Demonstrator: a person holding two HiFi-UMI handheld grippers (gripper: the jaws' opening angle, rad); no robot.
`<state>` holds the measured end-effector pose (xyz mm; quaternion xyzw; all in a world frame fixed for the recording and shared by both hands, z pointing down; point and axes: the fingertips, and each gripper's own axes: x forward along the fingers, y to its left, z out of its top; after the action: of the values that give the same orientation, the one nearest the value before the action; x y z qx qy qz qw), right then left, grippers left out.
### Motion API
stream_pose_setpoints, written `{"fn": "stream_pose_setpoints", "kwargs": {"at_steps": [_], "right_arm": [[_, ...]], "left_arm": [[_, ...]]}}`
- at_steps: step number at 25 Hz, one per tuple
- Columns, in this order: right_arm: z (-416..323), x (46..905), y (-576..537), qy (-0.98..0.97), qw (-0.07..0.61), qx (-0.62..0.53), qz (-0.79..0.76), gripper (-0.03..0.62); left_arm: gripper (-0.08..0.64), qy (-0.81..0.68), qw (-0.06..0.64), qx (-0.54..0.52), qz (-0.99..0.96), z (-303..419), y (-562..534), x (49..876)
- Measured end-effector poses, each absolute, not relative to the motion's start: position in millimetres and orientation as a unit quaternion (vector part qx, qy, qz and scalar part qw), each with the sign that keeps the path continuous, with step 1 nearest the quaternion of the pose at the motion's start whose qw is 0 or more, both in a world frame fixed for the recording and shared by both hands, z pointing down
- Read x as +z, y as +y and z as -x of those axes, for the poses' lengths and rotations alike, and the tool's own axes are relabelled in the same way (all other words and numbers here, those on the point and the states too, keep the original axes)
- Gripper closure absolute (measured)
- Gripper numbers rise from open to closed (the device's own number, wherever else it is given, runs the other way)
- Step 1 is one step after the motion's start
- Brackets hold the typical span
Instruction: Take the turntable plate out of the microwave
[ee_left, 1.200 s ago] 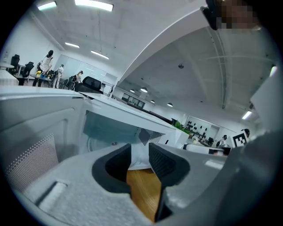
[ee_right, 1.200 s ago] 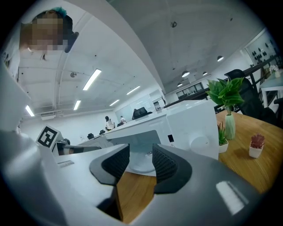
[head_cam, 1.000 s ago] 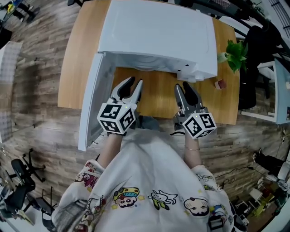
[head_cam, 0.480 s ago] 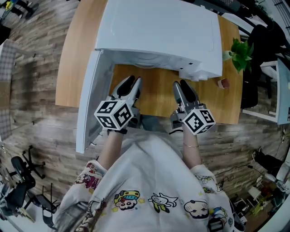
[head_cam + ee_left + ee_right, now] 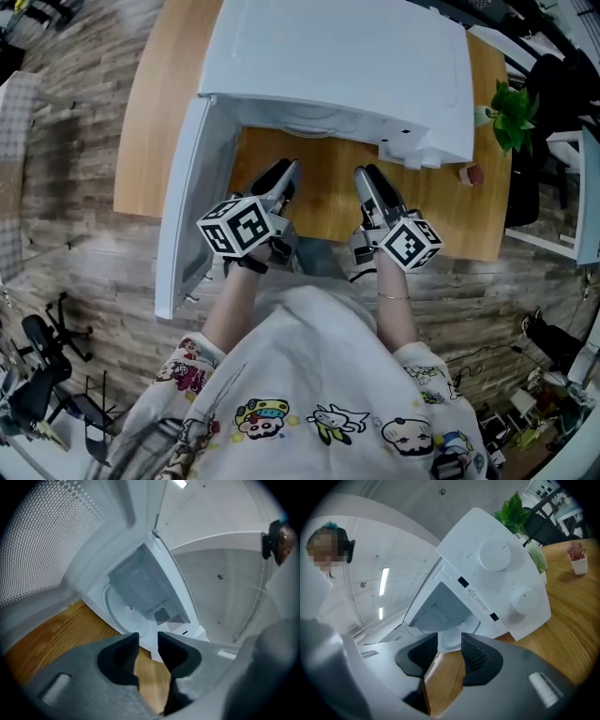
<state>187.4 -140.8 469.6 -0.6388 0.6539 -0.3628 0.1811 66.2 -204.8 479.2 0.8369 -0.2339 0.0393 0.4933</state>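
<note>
Our left gripper [image 5: 283,176] and right gripper [image 5: 368,180] hang over the wooden table [image 5: 328,202] before the open microwave [image 5: 337,56], jaws spread, gripping nothing. The turntable plate [image 5: 449,640] sits inside the cavity. The open door [image 5: 183,216] stands just beside the left gripper. A potted plant [image 5: 516,112] is right of the microwave.

Light wooden table [image 5: 150,112] on grey plank floor [image 5: 66,234], green potted plant [image 5: 514,117] at its right end, black office chair [image 5: 39,364] nearby, strip lights [image 5: 384,581] overhead.
</note>
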Motion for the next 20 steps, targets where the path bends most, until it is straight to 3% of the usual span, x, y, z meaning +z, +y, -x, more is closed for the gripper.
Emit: {"fn": "stream_pose_setpoints", "kwargs": {"at_steps": [20], "right_arm": [[-182, 503, -175, 0.628, 0.333, -0.446, 0.544, 0.442]], "left_arm": [[0.442, -0.262, 0.599, -0.090, -0.751, -72, -229, 516]]}}
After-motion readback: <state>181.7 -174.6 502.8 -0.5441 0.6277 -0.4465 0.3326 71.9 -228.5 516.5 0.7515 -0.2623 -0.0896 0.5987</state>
